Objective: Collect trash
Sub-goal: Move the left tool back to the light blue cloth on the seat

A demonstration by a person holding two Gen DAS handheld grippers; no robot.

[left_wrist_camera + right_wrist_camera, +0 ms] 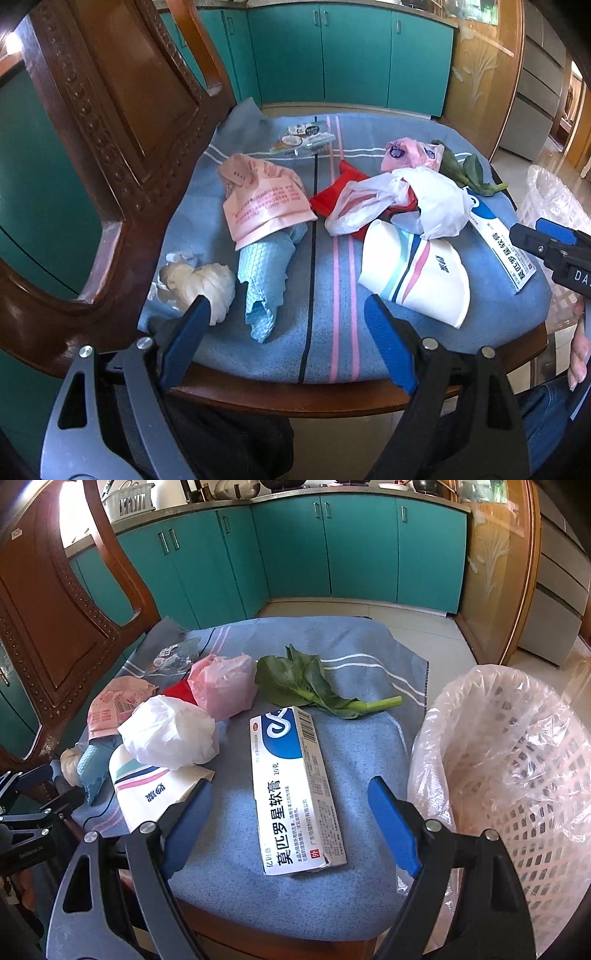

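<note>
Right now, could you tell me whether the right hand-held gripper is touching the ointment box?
Apart. The right wrist view shows the right hand-held gripper open, with blue cloth visible between each finger and the ointment box.

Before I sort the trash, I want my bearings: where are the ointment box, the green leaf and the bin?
ointment box (pixel 295 794), right wrist view, middle of its printed top face
green leaf (pixel 295 681), right wrist view, on the blade
bin (pixel 524 812), right wrist view, lattice wall

Black grippers (pixel 286 301), blue jaws; seemingly denim trousers (pixel 546 417).
</note>
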